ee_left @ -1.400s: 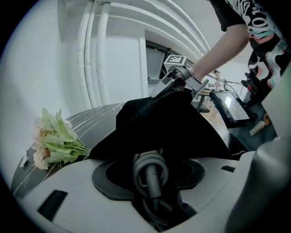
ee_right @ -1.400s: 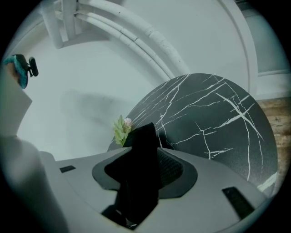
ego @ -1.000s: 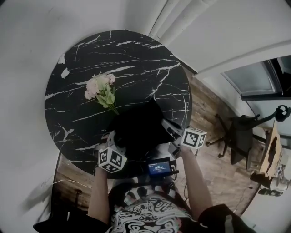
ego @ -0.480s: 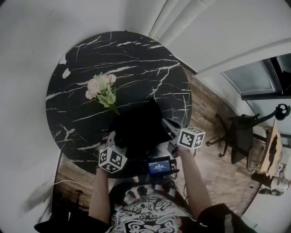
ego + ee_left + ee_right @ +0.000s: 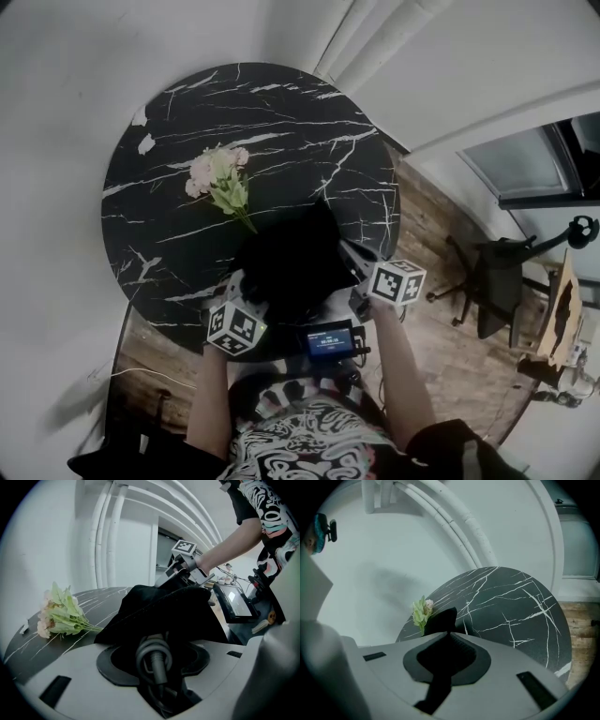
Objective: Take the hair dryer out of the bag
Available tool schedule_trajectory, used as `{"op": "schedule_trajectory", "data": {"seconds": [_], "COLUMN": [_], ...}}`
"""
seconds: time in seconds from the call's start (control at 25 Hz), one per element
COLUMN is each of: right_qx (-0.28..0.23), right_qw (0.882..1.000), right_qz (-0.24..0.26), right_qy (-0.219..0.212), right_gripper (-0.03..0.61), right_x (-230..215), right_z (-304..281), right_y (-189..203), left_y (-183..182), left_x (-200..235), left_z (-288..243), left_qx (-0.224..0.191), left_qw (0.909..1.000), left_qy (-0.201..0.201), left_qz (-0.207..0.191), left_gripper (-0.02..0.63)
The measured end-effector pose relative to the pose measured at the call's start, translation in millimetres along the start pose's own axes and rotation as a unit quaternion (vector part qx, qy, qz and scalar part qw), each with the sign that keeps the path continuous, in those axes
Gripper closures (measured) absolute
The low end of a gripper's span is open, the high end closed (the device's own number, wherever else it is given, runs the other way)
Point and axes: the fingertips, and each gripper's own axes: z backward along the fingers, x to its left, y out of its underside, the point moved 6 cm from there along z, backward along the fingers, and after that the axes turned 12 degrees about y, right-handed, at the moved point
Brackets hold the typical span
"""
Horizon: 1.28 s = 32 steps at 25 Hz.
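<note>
A black cloth bag [image 5: 291, 267] lies on the near side of the round black marble table [image 5: 281, 122]. My left gripper [image 5: 248, 305] is at the bag's near left side. In the left gripper view its jaws [image 5: 154, 645] close around the grey end of the hair dryer [image 5: 151, 656], which shows its looped cord and pokes out of the bag [image 5: 168, 611]. The rest of the dryer is hidden in the cloth. My right gripper [image 5: 361, 286] is at the bag's right edge. It is shut [image 5: 449, 634], pinching a strip of black bag cloth [image 5: 443, 660].
A bunch of pink flowers with green leaves [image 5: 220, 178] lies on the table beyond the bag. A small device with a lit screen [image 5: 330, 340] sits at the table's near edge between my arms. An office chair [image 5: 492, 281] stands on the wooden floor to the right.
The right gripper's marker cube has rolled a little at the bag's right edge. The left gripper, the bag and the flowers stay where they were.
</note>
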Motion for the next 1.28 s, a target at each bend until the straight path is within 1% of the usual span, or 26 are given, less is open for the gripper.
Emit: {"op": "schedule_trajectory", "data": {"seconds": [0.84,0.92,1.0,1.08,1.28], "right_qx": [0.011,0.009,0.009,0.013,0.021], "right_qw": [1.0,1.0,0.999,0.999,0.999], "right_qz": [0.007,0.002,-0.015,-0.024,-0.011], "right_qy": [0.011,0.025,0.044,0.039,0.032], "right_gripper": [0.552,0.552,0.552,0.552,0.552], "right_x": [2.1,-2.9,-16.4,-26.1,-23.6], "right_z": [-1.2,0.1,4.3,8.2,5.1], "right_y": [4.4,3.6,3.7,2.8,2.5], "left_y": [2.0,4.4,11.5,17.6,20.3], "left_x": [-11.8,-11.9,-12.5,-13.0,-10.8], "left_z": [16.1,18.1,22.0,25.5,25.2], "left_qx": [-0.005,0.002,0.011,0.013,0.015], "left_qw": [0.9999,0.9999,0.9999,0.9999,0.9999], "left_qy": [0.003,0.004,0.004,0.005,0.005], "left_qz": [-0.014,-0.015,-0.01,-0.004,-0.005], "left_gripper": [0.407,0.408,0.41,0.41,0.41]}}
